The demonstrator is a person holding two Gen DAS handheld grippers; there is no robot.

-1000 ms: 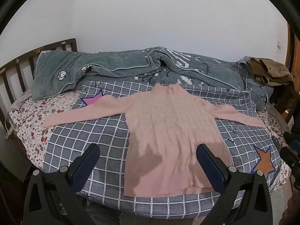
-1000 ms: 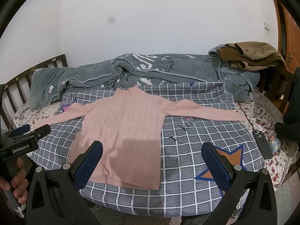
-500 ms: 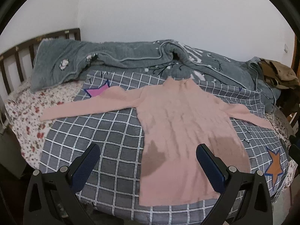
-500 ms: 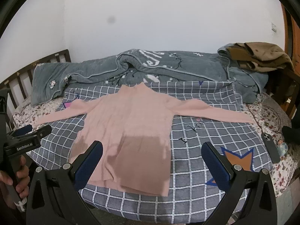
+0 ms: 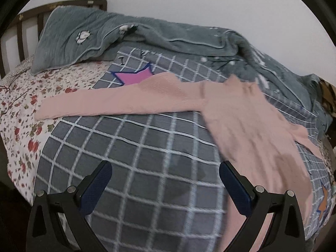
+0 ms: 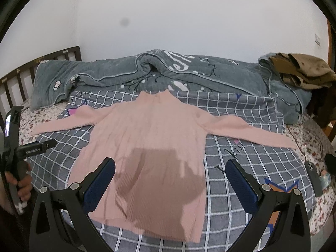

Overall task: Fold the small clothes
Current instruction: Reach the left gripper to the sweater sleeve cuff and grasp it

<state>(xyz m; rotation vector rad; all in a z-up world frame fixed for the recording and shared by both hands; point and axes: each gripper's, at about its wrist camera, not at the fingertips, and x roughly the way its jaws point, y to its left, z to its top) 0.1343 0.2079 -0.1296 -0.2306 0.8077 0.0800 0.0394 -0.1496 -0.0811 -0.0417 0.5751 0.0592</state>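
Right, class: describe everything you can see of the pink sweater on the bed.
The pink sweater is a small, high-necked, long-sleeved knit, ribbed by its look. It lies flat and unfolded on the grey checked cover, neck toward the grey quilt, hem toward the cameras, both sleeves spread wide; one sleeve end reaches the floral sheet. A dark shadow falls on its lower half. Both sets of tongs, left and right, are open and grip nothing.

Bed (image 6: 310, 134) — floral sheet; checked blanket (image 6: 241, 161) carries pink sweater (image 6: 151, 138); grey quilt (image 6: 210, 73) behind.
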